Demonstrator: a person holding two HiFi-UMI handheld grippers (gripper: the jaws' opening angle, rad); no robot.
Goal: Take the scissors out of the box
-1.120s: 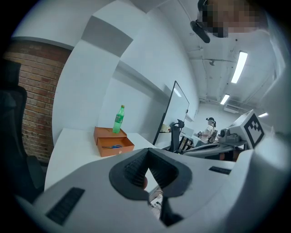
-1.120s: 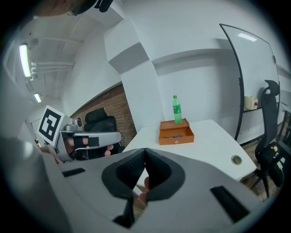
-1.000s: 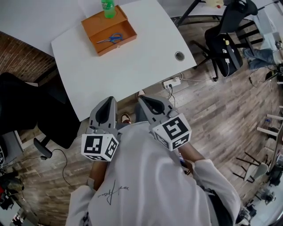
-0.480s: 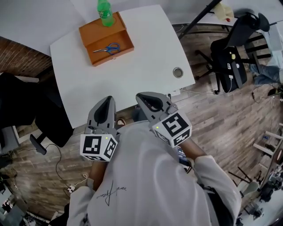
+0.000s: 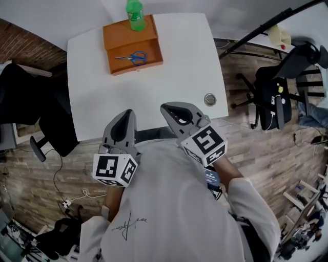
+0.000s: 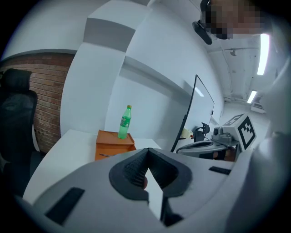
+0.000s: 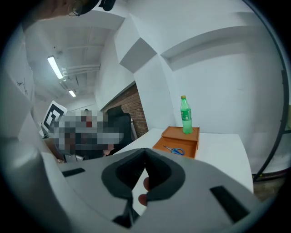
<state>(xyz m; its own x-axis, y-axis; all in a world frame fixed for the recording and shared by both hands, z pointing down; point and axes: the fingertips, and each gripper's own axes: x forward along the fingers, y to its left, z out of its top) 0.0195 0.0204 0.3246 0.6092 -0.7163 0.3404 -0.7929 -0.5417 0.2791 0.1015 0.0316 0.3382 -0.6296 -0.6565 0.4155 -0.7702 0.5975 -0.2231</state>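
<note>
Blue-handled scissors (image 5: 133, 57) lie inside an open orange box (image 5: 136, 67) at the far side of the white table (image 5: 169, 66). The right gripper view shows the scissors (image 7: 175, 150) in the box (image 7: 181, 135) as well. A green bottle (image 5: 135, 13) stands on the box's back part. My left gripper (image 5: 124, 113) and right gripper (image 5: 169, 108) are side by side at the table's near edge, far short of the box. Both point toward it. The left gripper's (image 6: 147, 150) jaws meet at the tip with nothing between them. The right gripper (image 7: 145, 150) is likewise shut and empty.
A round cable hole (image 5: 210, 99) sits near the table's right front corner. One black office chair (image 5: 277, 100) stands to the right on the wooden floor, another (image 5: 31, 107) to the left by a brick wall. A power strip (image 5: 65, 203) and cable lie on the floor.
The person has stepped round to the table's front. Both grippers have come from beyond the table's corner to its near edge. The box now lies more directly ahead. Neither pair of jaws has changed.
</note>
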